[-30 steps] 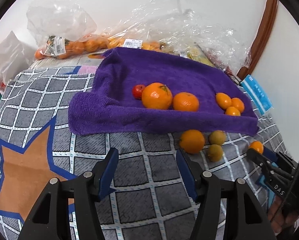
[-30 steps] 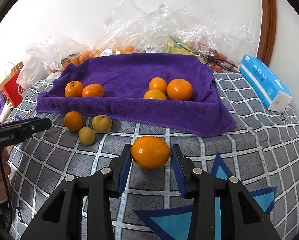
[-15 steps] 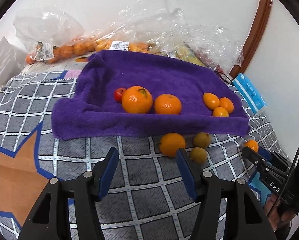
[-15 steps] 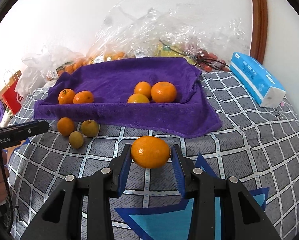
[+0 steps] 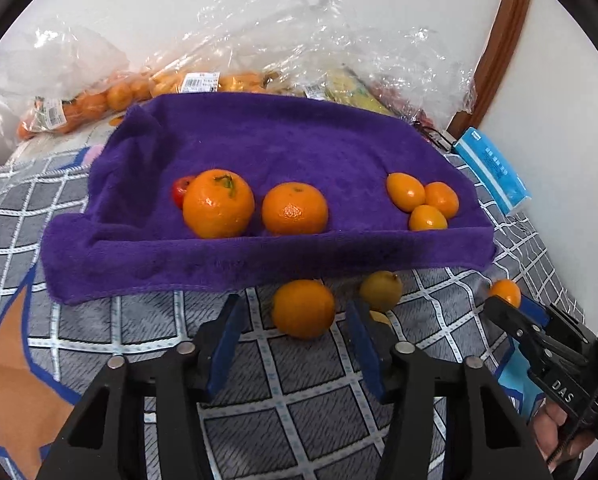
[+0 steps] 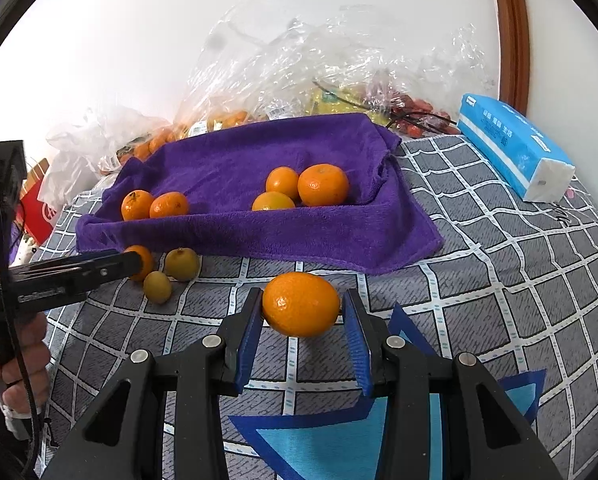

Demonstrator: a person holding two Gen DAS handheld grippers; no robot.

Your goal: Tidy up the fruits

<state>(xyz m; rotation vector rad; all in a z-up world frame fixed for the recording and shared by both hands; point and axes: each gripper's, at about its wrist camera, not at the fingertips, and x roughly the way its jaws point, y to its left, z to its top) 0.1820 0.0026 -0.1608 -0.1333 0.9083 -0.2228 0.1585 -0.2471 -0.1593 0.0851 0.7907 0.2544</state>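
A purple towel [image 5: 259, 148] lies on the checked bedspread and holds two big oranges [image 5: 218, 204], a small red fruit and three small oranges [image 5: 405, 192]. In front of it a loose orange [image 5: 303, 308] sits between the fingers of my left gripper [image 5: 295, 324]. The jaws are closing, with a gap still showing on both sides. Two yellow-green fruits [image 6: 181, 264] lie just beside it. My right gripper [image 6: 301, 318] is shut on another orange [image 6: 301, 304], held above the bedspread in front of the towel's right half.
Clear plastic bags of fruit [image 6: 299, 76] pile up behind the towel against the white wall. A blue tissue pack [image 6: 515, 148] lies at the right near a brown door frame. A red paper bag [image 6: 39, 204] stands at the far left. A person's hand [image 6: 23, 364] holds the left gripper.
My left gripper has moved in on the loose orange before the towel, and its jaws have narrowed around it. The right gripper has kept its orange and stayed almost in place.
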